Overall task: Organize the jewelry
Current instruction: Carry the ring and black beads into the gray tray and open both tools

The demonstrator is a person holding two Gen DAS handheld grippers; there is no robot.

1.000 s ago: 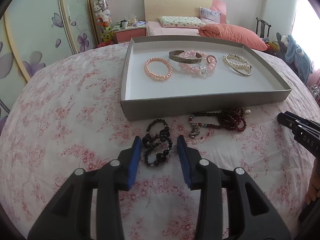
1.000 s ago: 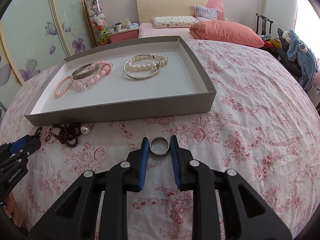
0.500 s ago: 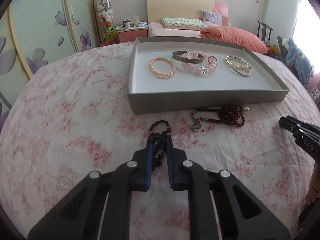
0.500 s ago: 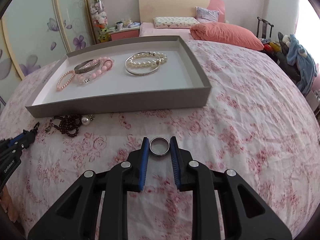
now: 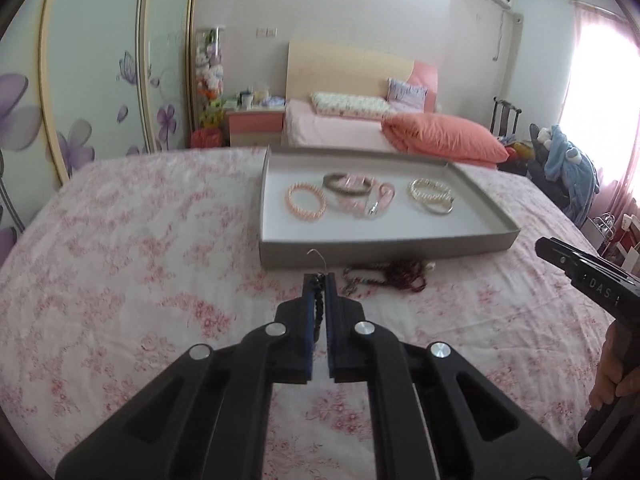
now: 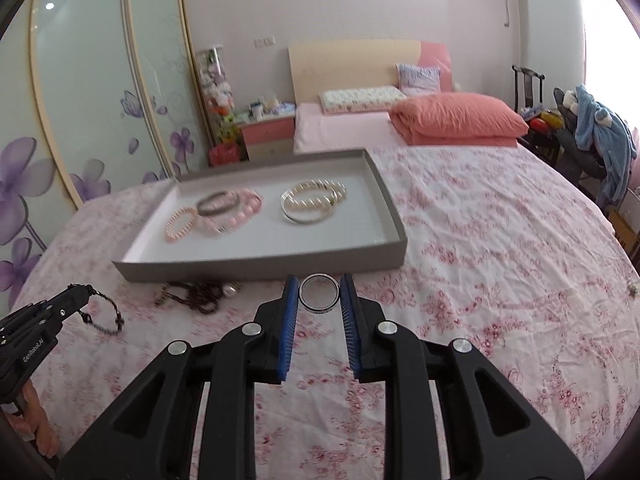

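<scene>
My left gripper (image 5: 319,280) is shut on a black bead bracelet (image 5: 318,308), lifted off the floral bedspread; in the right wrist view the bracelet (image 6: 105,318) dangles from its tips (image 6: 78,294). My right gripper (image 6: 319,286) is shut on a silver ring (image 6: 319,298), held above the bedspread just short of the grey tray (image 6: 260,266). The tray (image 5: 384,250) holds a pink bead bracelet (image 5: 306,202), a dark bangle (image 5: 346,184), a pale pink bracelet (image 5: 370,204) and a pearl bracelet with a silver bangle (image 5: 432,196). A dark red bead necklace (image 5: 394,274) lies in front of the tray.
The bedspread (image 6: 500,260) stretches wide to the right of the tray. A second bed with an orange duvet (image 6: 456,120) stands behind. Sliding wardrobe doors (image 6: 80,100) run along the left. A chair with blue clothing (image 6: 600,128) stands at the far right.
My left gripper closed around the black bead bracelet and lifted it off the bedspread. My right gripper rose with the silver ring. Both views now tilt up toward the tray.
</scene>
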